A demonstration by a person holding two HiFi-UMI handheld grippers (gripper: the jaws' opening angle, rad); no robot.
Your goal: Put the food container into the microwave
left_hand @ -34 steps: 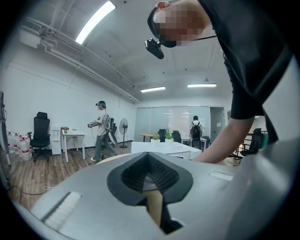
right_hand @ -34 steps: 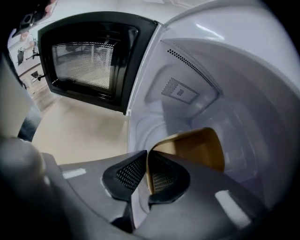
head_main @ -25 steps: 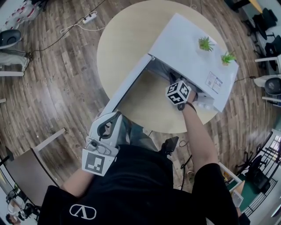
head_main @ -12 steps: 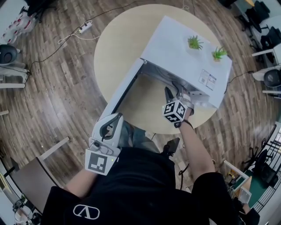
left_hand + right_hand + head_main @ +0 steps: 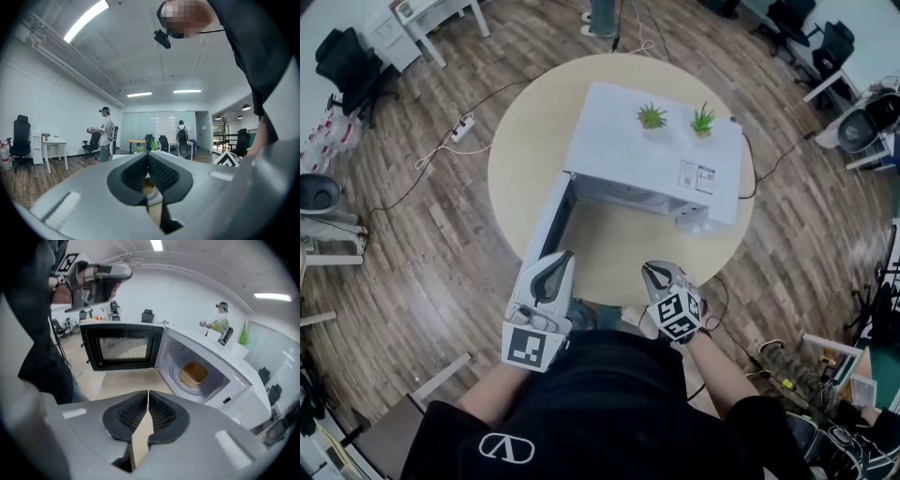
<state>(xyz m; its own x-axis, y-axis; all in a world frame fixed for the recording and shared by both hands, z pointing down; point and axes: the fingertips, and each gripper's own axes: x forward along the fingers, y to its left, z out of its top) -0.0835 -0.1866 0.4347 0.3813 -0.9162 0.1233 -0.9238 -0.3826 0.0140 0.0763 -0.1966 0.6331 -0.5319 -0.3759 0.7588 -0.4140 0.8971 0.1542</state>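
Note:
The white microwave (image 5: 647, 155) stands on the round table (image 5: 619, 248) with its door (image 5: 546, 220) swung open to the left. In the right gripper view the tan food container (image 5: 193, 373) sits inside the microwave (image 5: 234, 380) on the turntable, and the dark-windowed door (image 5: 122, 348) stands open. My right gripper (image 5: 147, 397) is shut and empty, held back from the cavity near the table's front edge (image 5: 656, 272). My left gripper (image 5: 555, 262) is also shut and empty, beside the door's end; its view (image 5: 148, 158) looks out over the room.
Two small green plants (image 5: 652, 116) (image 5: 703, 119) stand on top of the microwave. A power strip and cables (image 5: 464, 127) lie on the wooden floor at the left. Office chairs and desks ring the room; a person (image 5: 105, 133) stands far off.
My right gripper has pulled out of the microwave and back toward my body, leaving the container inside. The left gripper has stayed near the door's end.

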